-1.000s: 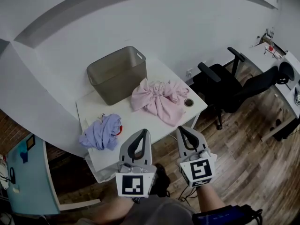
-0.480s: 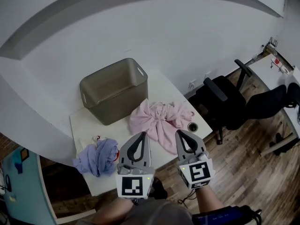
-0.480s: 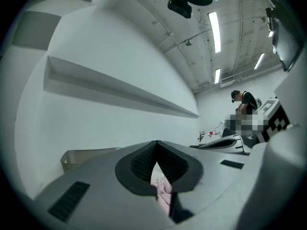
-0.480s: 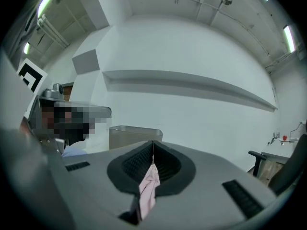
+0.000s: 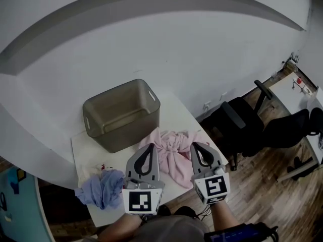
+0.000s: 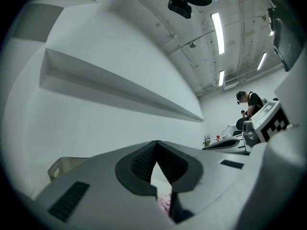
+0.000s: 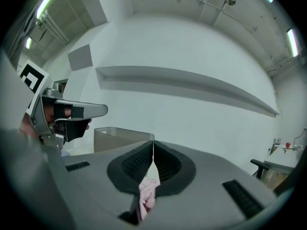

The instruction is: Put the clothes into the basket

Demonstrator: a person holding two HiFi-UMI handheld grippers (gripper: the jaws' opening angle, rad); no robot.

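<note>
Nothing picked up yet.
Left gripper (image 5: 150, 148) and right gripper (image 5: 198, 146) hover closed, empty; they must open to seize the pink garment (image 5: 174, 155) for the basket (image 5: 127, 134).

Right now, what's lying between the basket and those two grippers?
The head view shows a crumpled pink garment on the table between the basket and the left gripper and right gripper.

One basket (image 5: 121, 116), two heaps of clothes (image 5: 174, 154) (image 5: 101, 189), one table (image 5: 174, 119), two tools (image 5: 150, 147) (image 5: 197, 146)
</note>
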